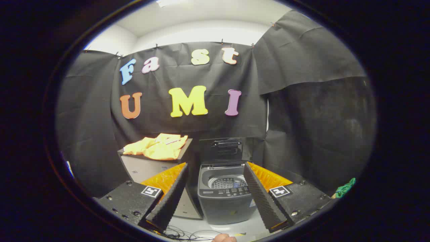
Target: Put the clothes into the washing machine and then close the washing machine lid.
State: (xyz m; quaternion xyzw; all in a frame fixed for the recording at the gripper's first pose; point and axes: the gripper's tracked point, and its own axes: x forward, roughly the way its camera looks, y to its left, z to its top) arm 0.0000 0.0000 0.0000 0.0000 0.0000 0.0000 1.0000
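My gripper (215, 188) is released, its fingers spread and holding nothing. One grey washing machine (224, 191), lid (225, 150) raised, stands between them. One crumpled yellow clothes (158, 146) heap lies on one cabinet (147, 166) beside it.

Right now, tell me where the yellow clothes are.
The yellow clothes lie heaped on the cabinet left of the open washing machine, beyond the open gripper fingers.

Soft cloth clothes (158, 147), plastic washing machine (225, 198) w/ perforated metal drum (227, 183)
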